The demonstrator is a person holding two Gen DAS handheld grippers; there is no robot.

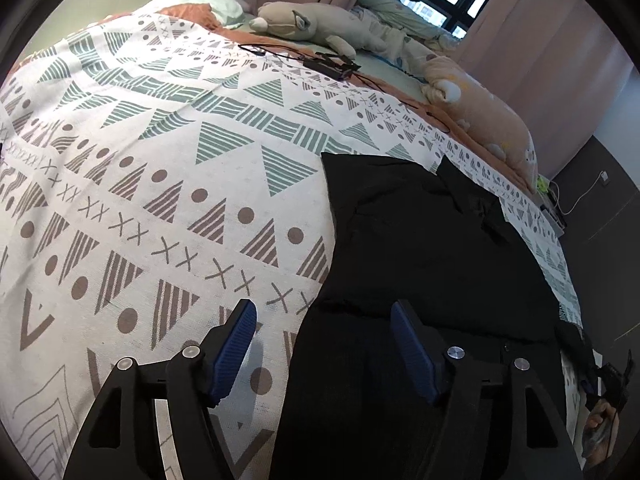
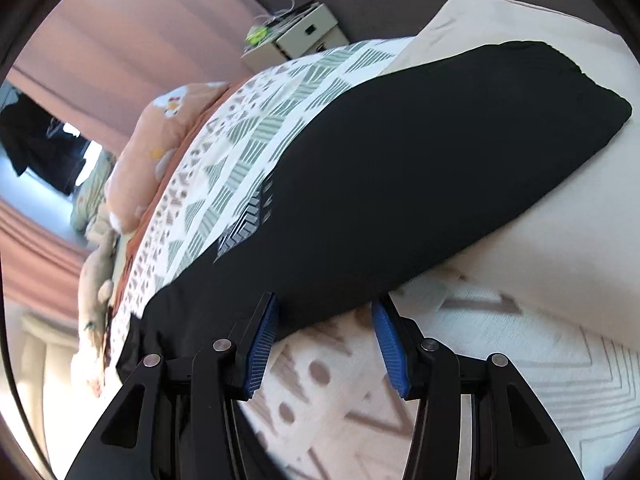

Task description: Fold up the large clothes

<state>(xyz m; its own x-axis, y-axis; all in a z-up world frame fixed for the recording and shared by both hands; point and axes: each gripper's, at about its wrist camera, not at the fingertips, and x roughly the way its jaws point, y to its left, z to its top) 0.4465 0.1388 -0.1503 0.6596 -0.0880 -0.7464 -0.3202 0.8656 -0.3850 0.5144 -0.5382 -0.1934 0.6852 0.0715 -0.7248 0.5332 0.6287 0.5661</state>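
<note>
Now we see the black garment [image 1: 432,248] flat on the patterned bedspread [image 1: 160,184] | left gripper [image 1: 324,344] jaws apart, nothing clamped | right gripper [image 2: 326,340] jaws apart at the garment's edge, nothing gripped

Black tongs [image 1: 323,347] with ribbed blue pads [image 2: 262,350] and silver screws [image 1: 455,353].

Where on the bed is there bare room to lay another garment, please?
The patterned blanket is bare left of the black garment, from the near edge up to the cable and black box. The far edge is crowded with a grey plush and peach plush.
</note>
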